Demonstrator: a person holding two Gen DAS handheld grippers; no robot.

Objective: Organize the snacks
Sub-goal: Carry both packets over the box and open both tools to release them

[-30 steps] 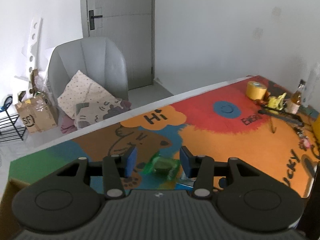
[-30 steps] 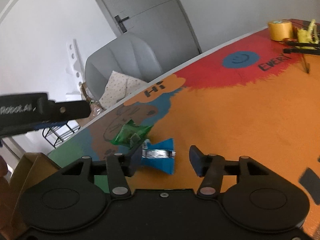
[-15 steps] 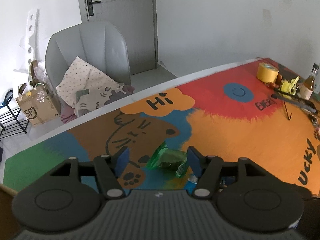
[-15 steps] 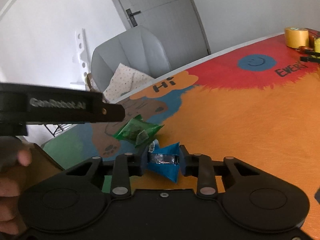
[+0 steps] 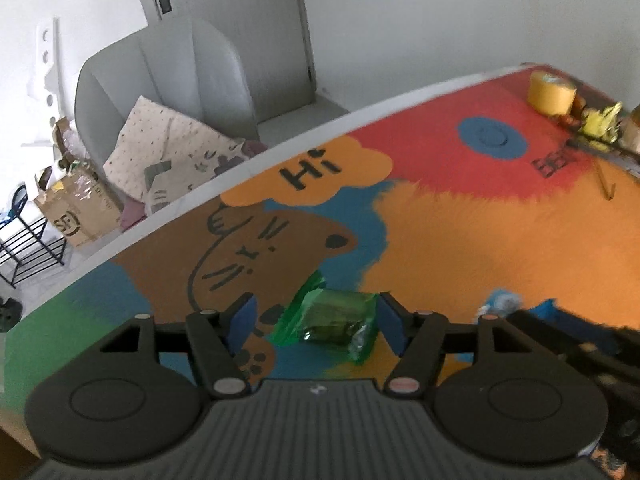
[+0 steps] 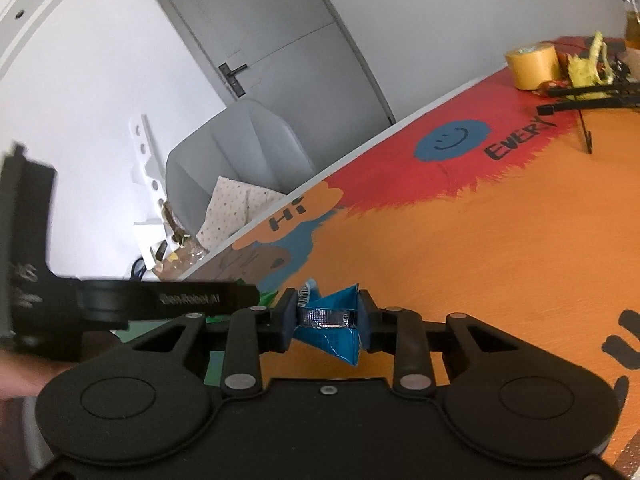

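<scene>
A green snack packet (image 5: 332,322) is seen lying flat on the cartoon-printed table mat (image 5: 500,240), over the blue and brown patch, between the fingers of the left gripper (image 5: 316,320). The jaws are opening; the right pad sits at the packet's edge, the left pad is clear of it, so nothing is gripped. In the right wrist view a blue snack packet (image 6: 330,326) is pinched in the right gripper (image 6: 324,322), both pads pressed on it across the silver crimped band at its middle, the film creased into a bow-tie shape. Whether it is lifted off the mat cannot be told. Both packets are judged light, soft and crinkly, the film likely slippery; the contents may crush under a hard squeeze. The green packet is best taken across its narrow width at the body, not at the flared sealed ends, which would fold and slip. A yellow tape roll (image 5: 551,92) is noted well apart at the far edge.
</scene>
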